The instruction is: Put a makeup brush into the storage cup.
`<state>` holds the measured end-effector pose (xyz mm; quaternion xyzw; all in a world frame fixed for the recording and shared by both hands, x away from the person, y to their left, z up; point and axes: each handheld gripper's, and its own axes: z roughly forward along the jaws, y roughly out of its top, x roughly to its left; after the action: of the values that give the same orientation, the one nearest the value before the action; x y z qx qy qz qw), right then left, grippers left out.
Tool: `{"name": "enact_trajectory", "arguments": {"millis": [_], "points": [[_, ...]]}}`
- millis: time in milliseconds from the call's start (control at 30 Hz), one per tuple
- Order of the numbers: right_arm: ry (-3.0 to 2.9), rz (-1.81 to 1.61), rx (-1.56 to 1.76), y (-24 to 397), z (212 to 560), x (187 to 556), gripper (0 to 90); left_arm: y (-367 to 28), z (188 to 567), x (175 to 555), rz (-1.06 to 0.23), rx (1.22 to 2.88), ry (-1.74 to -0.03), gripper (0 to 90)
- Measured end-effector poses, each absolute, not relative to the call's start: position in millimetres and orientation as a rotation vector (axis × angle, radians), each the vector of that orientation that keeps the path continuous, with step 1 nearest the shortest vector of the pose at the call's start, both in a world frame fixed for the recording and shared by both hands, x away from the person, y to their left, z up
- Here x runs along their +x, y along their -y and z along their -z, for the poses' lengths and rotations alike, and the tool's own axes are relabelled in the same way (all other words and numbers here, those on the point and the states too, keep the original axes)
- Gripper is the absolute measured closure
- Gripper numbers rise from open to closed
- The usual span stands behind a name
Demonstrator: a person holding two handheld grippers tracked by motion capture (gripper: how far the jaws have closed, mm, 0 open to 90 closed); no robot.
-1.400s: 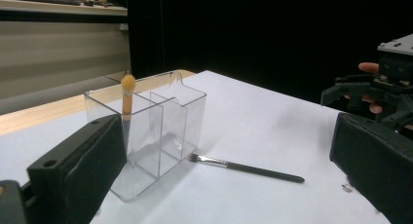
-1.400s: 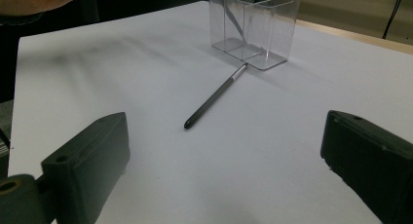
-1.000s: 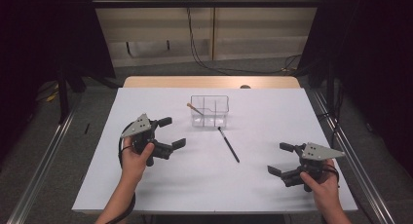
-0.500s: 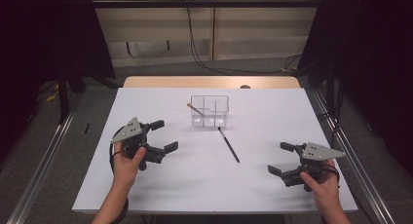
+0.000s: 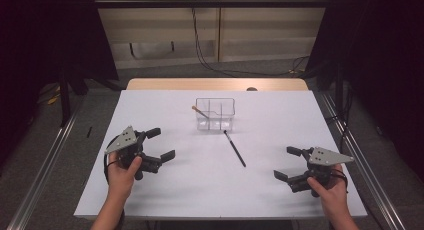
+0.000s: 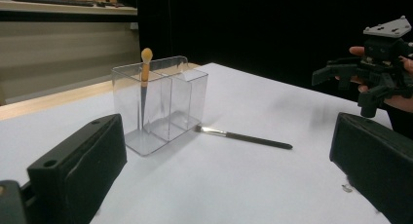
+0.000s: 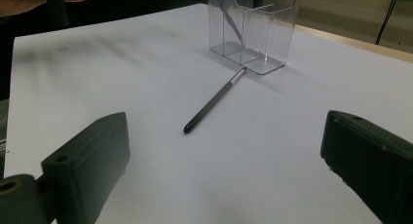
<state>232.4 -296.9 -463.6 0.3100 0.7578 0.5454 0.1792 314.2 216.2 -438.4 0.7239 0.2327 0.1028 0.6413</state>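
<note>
A clear divided box stands at the table's middle back, and an orange-tipped brush leans in its left compartment. In front of the box a black brush lies flat on the white table, its bristle end near the box. My left gripper is open and empty at the left, well apart from the box. Over the front right, my right gripper is open and empty too. The left gripper view has the box, the orange-tipped brush and the black brush ahead of the jaws.
A wooden strip runs along the table's far edge. Metal rails flank the table on the floor, and cables lie behind it. Dark curtains stand at both sides. In the right gripper view the black brush points toward the box.
My left gripper has drifted left and back toward the table's front edge, away from the box. The right gripper has hardly moved. Both brushes and the box are where they were.
</note>
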Motion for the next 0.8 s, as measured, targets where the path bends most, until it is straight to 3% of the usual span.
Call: {"name": "enact_trajectory", "arguments": {"millis": [800], "points": [[-2.132, -1.548, 0.883, 298.8, 463.2, 232.1, 3.3, -249.6, 443.4, 300.3, -0.283, 1.685, -0.549, 0.0]]}}
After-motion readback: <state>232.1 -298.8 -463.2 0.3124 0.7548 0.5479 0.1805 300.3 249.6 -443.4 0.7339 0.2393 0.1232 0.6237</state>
